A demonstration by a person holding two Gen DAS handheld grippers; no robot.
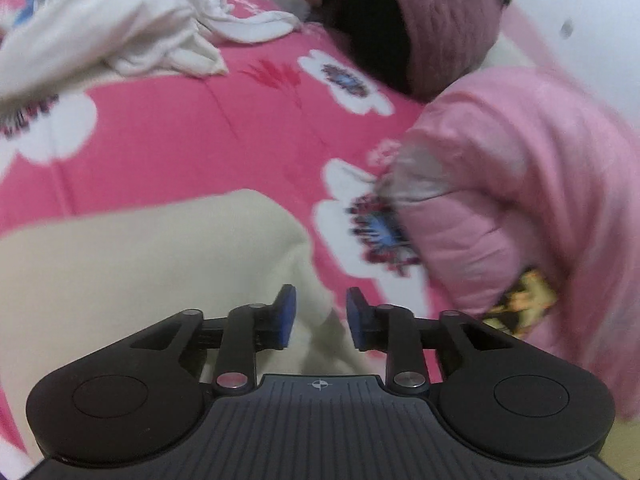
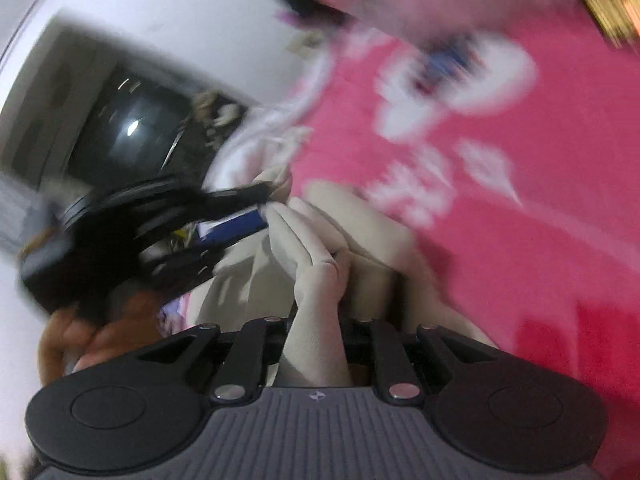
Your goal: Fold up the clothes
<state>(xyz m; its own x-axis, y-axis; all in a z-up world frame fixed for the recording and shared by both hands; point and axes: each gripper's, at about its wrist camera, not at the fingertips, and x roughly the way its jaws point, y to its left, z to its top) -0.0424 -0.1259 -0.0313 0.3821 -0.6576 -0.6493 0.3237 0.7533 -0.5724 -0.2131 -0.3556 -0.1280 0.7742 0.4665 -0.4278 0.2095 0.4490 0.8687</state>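
Between the right gripper pads a clenched fold of cream fleece garment runs toward twelve o'clock; at ten o'clock, the left gripper stands released, cloth between its blue pads untouched.

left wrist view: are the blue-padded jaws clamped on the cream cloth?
No. The left gripper stands open, with a clear gap between its blue pads above the cream cloth.

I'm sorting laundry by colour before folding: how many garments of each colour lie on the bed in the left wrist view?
Cream garment: 1
White garment: 1
Pink garment: 1
Mauve knit: 1
Black garment: 1
Total: 5
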